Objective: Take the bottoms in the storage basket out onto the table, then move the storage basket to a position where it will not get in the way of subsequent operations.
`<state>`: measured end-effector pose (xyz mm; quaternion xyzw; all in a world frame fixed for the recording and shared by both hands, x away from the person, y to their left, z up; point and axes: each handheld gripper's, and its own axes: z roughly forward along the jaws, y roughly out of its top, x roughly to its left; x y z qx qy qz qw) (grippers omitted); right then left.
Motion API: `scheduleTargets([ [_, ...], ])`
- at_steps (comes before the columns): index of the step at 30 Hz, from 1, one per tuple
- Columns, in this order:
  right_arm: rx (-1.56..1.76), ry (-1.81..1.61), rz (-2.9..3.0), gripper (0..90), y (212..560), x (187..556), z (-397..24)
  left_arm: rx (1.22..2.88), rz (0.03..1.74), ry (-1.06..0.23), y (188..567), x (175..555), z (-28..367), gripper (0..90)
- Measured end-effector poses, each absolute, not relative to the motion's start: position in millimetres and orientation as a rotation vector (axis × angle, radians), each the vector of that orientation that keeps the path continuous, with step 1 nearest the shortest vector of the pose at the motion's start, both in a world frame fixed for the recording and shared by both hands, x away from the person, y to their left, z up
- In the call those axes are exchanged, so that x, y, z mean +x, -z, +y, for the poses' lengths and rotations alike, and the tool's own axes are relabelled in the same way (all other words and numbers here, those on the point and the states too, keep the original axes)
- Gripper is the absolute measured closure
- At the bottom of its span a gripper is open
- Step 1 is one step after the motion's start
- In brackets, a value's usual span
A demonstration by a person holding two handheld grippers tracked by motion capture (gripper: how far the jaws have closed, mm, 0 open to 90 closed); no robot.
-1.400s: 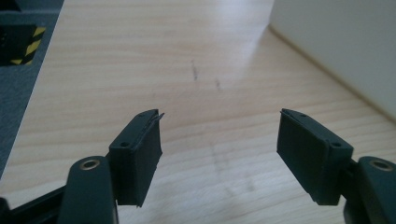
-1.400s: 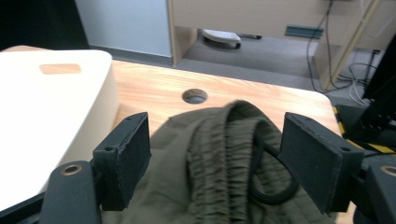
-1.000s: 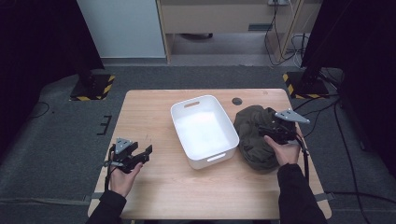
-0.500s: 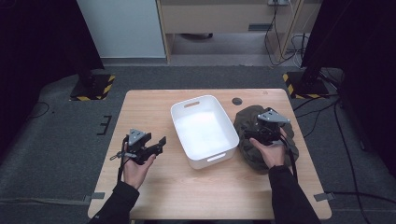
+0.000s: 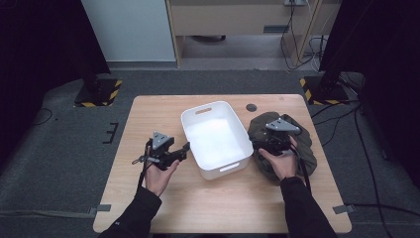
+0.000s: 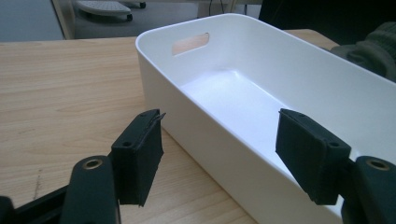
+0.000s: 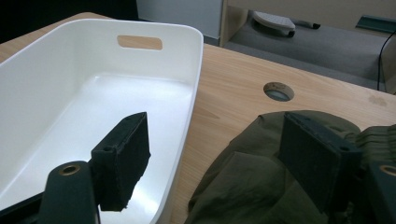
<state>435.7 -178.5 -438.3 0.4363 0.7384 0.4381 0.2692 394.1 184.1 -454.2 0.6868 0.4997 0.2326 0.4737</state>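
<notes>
Wooden table [image 5: 148,114], white bin [image 5: 236,130], olive garment [image 5: 304,148]

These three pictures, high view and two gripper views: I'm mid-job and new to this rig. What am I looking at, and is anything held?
A person stands at a wooden table with a hand-held two-jaw gripper in each hand. The high view looks down from above; the left gripper shows at its left, the right gripper at its right. Each gripper view looks along that gripper's own black jaws.

On the table are an empty white bin and a crumpled olive-green garment beside it. The left jaws stand open astride the bin's near wall, not pressing it. The right jaws stand open over the garment's edge. Nothing is held.
</notes>
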Motion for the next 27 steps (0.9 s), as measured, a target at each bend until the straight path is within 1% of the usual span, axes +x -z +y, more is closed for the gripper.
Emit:
scheduleTargets([
  [9, 1.159, -1.154, 2.037, 28.1, 447.8, 438.3, -169.5, 1.740, 1.222, -0.555, 462.8, 399.7, 166.2, 29.7],
  [13, 1.161, -1.145, 2.065, 32.0, 453.2, 439.5, -168.4, 1.774, 1.230, -0.554, 468.3, 402.4, 160.7, 29.8],
  [18, 1.144, -1.136, 2.108, 37.1, 458.4, 440.3, -163.9, 1.782, 1.241, -0.544, 472.5, 404.6, 157.5, 32.0],
  [27, 1.126, -1.096, 2.180, 48.2, 469.0, 442.2, -156.2, 1.794, 1.267, -0.516, 476.9, 406.9, 151.6, 41.5],
])
